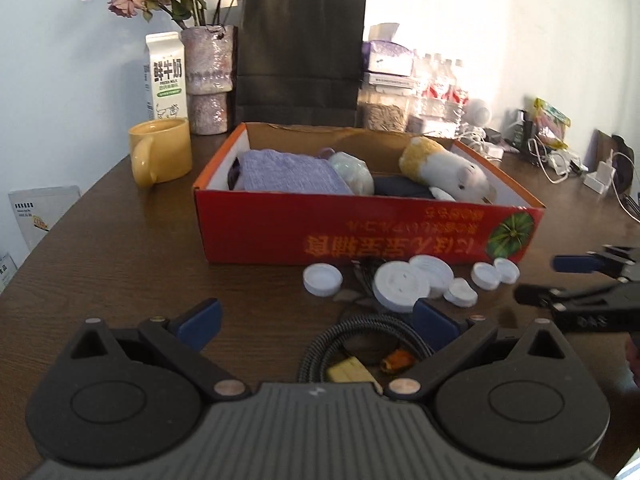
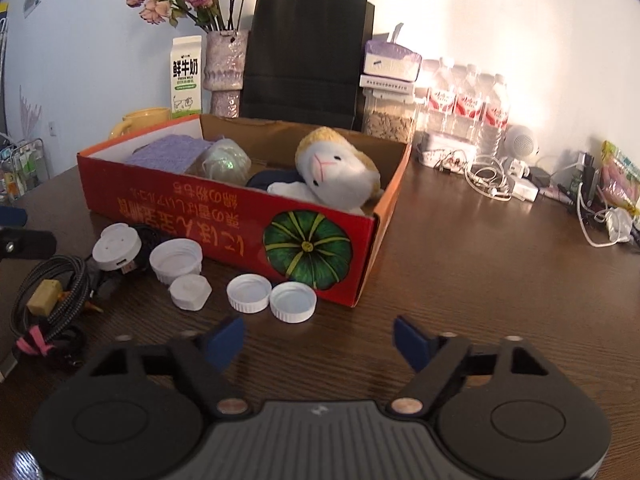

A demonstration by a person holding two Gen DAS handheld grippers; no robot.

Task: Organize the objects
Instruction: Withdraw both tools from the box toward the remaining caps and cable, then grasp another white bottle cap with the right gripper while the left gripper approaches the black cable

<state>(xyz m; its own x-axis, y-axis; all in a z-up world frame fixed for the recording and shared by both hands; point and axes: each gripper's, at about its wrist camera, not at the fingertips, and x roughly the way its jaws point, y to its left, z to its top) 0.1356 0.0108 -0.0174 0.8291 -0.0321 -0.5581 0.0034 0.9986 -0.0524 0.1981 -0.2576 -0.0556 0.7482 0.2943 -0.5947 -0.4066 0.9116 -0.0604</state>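
Observation:
A red cardboard box [image 1: 360, 232] [image 2: 200, 208] with a pumpkin picture stands mid-table. In it lie a plush toy [image 1: 452, 168] [image 2: 340, 168], a purple cloth [image 1: 288, 172] [image 2: 168, 150] and a wrapped ball [image 2: 224, 160]. Several white caps [image 1: 322, 278] [image 2: 292, 302] and a round white device [image 1: 396, 286] [image 2: 116, 246] lie in front of the box. A coiled braided cable [image 1: 344, 336] [image 2: 48, 276] lies near them. My left gripper [image 1: 316, 324] is open over the cable. My right gripper [image 2: 319, 340] [image 1: 538, 279] is open just short of two caps, with nothing between its fingers.
At the back left are a yellow mug [image 1: 160, 152], a milk carton [image 1: 166, 76] and a flower vase [image 1: 208, 80]. A black paper bag [image 1: 300, 52], a jar [image 2: 386, 120] and water bottles [image 2: 468, 100] line the wall. Chargers and cords [image 2: 492, 176] crowd the back right.

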